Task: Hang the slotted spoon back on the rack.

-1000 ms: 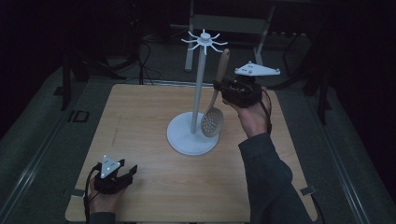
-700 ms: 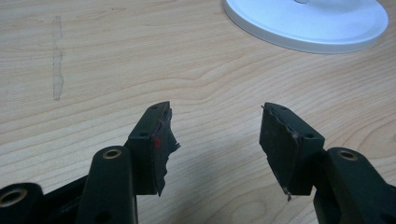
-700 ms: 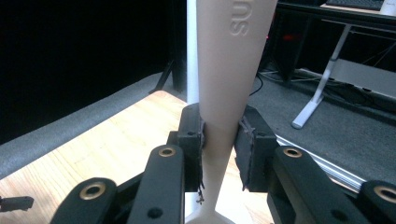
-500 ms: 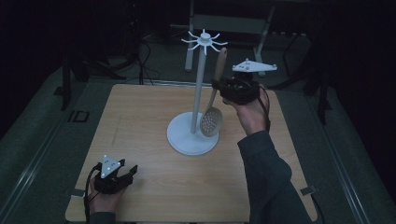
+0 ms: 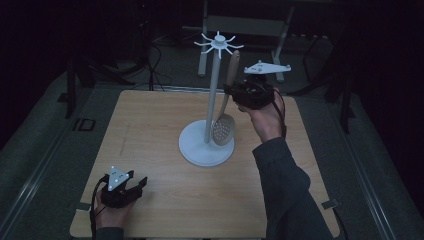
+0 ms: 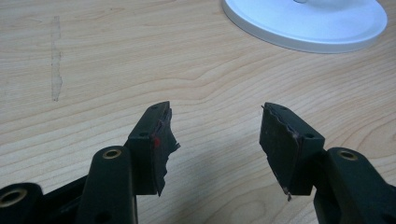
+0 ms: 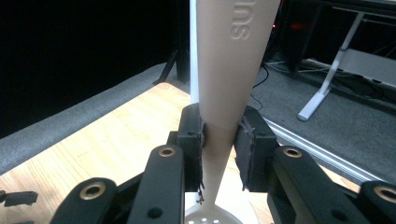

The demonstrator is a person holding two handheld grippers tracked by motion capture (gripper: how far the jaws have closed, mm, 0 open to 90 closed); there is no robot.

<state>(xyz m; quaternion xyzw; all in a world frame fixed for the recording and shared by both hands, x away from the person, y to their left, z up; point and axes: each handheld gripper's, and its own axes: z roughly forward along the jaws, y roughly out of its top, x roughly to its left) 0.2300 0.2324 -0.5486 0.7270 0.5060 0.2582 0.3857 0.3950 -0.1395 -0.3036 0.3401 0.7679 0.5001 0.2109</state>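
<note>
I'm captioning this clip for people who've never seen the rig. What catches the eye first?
The white hook stand rising from the middle of the wooden table. Next, the right tool beside the pole, clamped on a slotted spoon held upright, handle toward the hooks. The left tool rests open at the near left corner.

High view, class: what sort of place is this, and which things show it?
Probably a lab or workshop set up for recording, not a kitchen: a lone wooden table on dark carpet, cables trailing on the floor, and metal desk legs behind it.
</note>
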